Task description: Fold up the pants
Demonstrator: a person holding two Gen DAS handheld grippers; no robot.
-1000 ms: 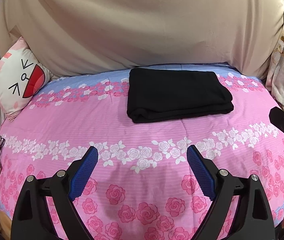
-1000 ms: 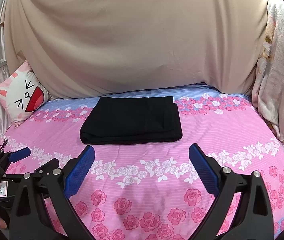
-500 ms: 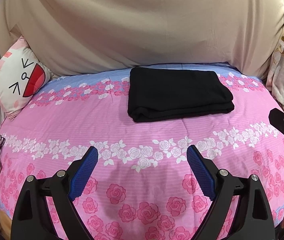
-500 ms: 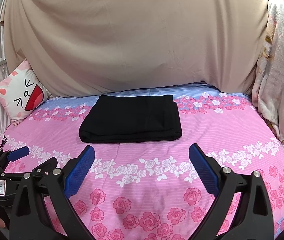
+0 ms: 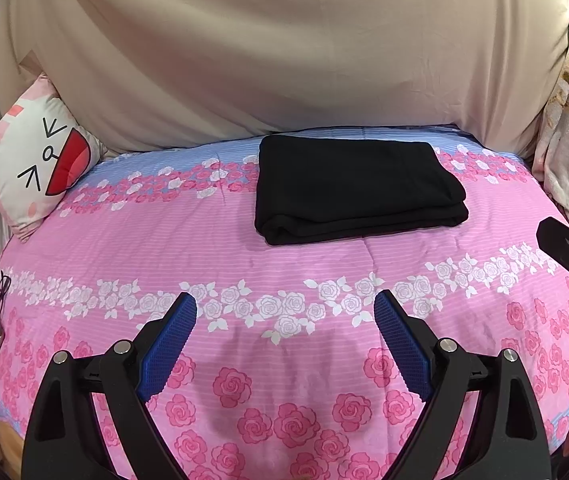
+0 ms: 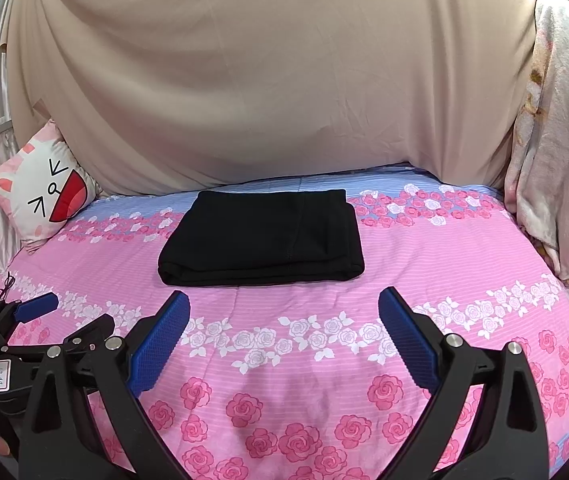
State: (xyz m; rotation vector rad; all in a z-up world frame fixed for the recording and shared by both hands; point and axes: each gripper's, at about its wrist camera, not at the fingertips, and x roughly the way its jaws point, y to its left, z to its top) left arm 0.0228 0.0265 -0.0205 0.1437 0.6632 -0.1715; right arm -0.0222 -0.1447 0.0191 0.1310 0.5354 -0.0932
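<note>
Since a second earlier almost nothing had moved; the black pants only sat slightly nearer in the right wrist view. In the left wrist view, the folded pants (image 5: 358,190) lay toward the far edge of the pink rose-print bedspread (image 5: 212,256), a beige sheet (image 5: 284,52) hanging behind and a cat-face pillow (image 5: 30,170) at the far left corner. The left gripper (image 5: 285,328) hovered with fingers wide apart, holding nothing. In the right wrist view, the pants (image 6: 262,238) lay just beyond the right gripper (image 6: 283,326), equally spread and empty, above the bedspread (image 6: 444,264).

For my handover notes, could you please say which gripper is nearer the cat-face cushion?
Left. The left gripper hovers toward the cat-face cushion's side; the right gripper hovers farther over.
</note>
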